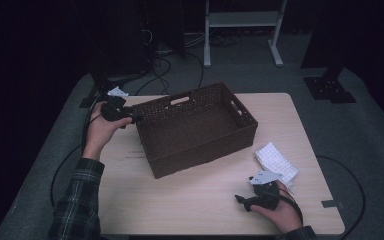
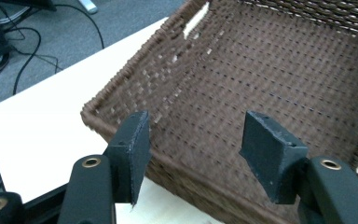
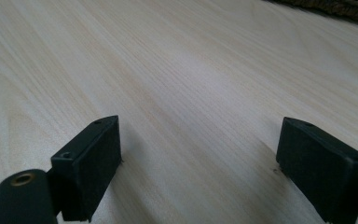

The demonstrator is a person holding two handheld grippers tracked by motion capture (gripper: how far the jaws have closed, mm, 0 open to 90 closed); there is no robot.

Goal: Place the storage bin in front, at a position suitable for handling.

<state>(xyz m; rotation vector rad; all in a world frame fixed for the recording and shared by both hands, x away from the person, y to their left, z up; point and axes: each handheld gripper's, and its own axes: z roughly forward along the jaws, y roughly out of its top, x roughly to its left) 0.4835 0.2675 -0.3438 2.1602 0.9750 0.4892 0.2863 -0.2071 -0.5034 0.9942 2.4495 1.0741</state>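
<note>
Basket (image 1: 195,130) is the main thing here, a brown woven one sitting on the bench (image 1: 190,195) right in front of the left tongs (image 1: 135,119). Those tongs are at its near corner, about half open with nothing pinched between them; in the left gripper view the rim of the basket (image 2: 121,79) runs just past the tips and the woven floor shows through the gap. They aren't gripping the rim, though whether a tip brushes it I can't say. The right tongs (image 1: 241,200) are well apart from the basket, down by the bench's front edge, spread wide with bare wood between them in the right gripper view. A white folded cloth (image 1: 276,161) lies just beyond the right tongs, next to the basket's side.
</note>
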